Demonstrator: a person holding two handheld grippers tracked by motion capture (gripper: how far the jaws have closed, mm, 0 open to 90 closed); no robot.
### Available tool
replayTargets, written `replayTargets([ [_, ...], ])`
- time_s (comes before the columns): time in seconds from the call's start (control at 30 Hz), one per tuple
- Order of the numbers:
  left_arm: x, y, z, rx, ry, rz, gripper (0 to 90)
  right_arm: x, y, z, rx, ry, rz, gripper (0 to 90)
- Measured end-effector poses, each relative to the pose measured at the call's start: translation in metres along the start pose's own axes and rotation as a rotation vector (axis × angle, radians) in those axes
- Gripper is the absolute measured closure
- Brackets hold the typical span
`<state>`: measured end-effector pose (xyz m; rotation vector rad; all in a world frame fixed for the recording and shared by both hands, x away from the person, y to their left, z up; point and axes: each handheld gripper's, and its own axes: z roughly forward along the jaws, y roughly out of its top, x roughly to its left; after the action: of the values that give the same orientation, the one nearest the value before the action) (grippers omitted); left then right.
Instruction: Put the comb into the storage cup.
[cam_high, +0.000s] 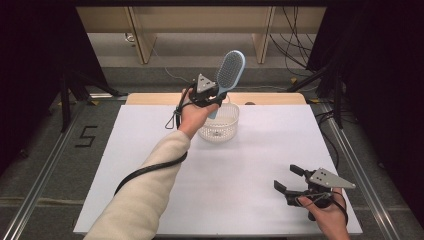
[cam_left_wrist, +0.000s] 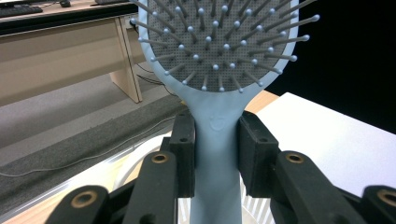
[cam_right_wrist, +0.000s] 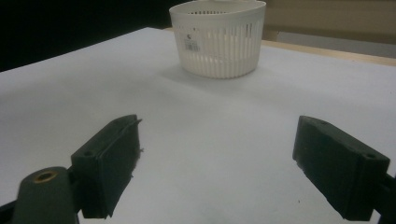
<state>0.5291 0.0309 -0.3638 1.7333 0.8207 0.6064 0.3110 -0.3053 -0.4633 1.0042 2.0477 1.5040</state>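
Observation:
A light blue hairbrush (cam_high: 229, 75) with a grey bristle pad stands upright above a white slotted basket (cam_high: 222, 127) at the back of the white table. My left gripper (cam_high: 216, 93) is shut on the brush's handle (cam_left_wrist: 217, 154), both pads pressed against its sides, bristle head up (cam_left_wrist: 219, 42). The handle's lower end hangs over the basket, whose rim (cam_left_wrist: 135, 158) shows below the jaws. Near the front right corner my right gripper (cam_high: 287, 178) rests low, jaws open wide with nothing between the pads (cam_right_wrist: 112, 158). Ahead of it stands the basket (cam_right_wrist: 219, 42).
The white board (cam_high: 250, 165) covers a wooden table; its middle is bare. A black cable (cam_high: 150, 170) trails along the left sleeve. Wooden desk legs (cam_high: 142, 35) and floor cables lie beyond the far edge. Dark curtains flank both sides.

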Motion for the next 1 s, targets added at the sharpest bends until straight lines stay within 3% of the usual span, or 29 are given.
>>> replayTargets([
  [1.0, -0.0023, 0.0022, 0.0086, -0.004, -0.003, 0.019, 69.5, 0.0003, 0.0, 0.0, 0.0, 0.004, 0.001, 15.6],
])
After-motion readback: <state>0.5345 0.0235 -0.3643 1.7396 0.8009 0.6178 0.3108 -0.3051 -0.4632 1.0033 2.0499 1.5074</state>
